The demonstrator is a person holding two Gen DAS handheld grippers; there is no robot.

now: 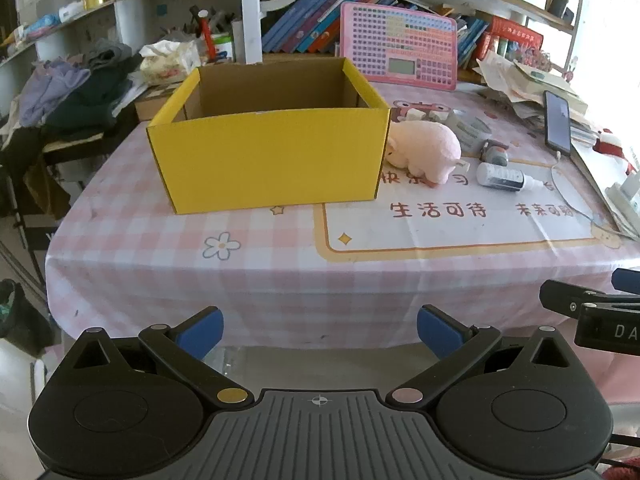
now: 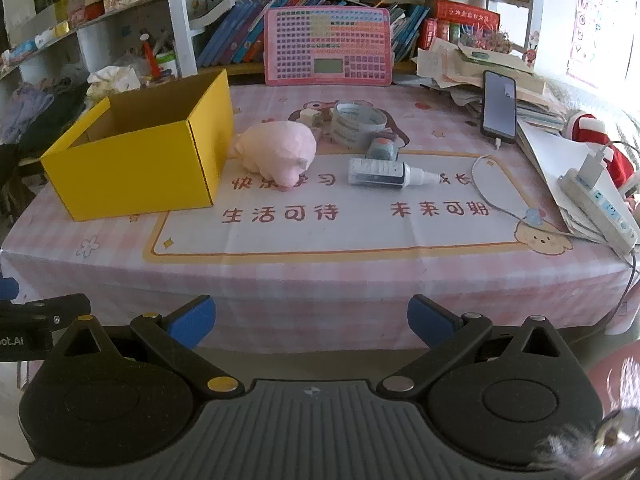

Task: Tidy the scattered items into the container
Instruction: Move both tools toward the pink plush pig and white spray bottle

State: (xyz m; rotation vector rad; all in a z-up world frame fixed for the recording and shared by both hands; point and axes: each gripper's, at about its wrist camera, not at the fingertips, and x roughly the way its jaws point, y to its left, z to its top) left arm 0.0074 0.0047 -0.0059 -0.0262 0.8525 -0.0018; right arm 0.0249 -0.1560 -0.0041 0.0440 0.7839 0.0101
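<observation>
A yellow cardboard box (image 1: 272, 156), open at the top, stands on the pink checked tablecloth (image 1: 160, 248); it also shows in the right wrist view (image 2: 132, 172). A pink plush pig (image 1: 424, 150) (image 2: 276, 154) lies just right of the box. A white squeeze bottle (image 1: 504, 178) (image 2: 384, 174) lies on its side right of the pig. A tape roll (image 2: 356, 120) and a small grey item (image 2: 382, 149) sit behind the bottle. My left gripper (image 1: 320, 330) is open and empty, off the table's front edge. My right gripper (image 2: 312, 320) is open and empty, also in front of the edge.
A phone (image 2: 499, 106) on a cable leans on a paper stack at the right. A power strip (image 2: 600, 204) lies at the right edge. A pink keyboard toy (image 2: 328, 46) and books stand at the back. Clothes (image 1: 72, 96) are piled left of the table.
</observation>
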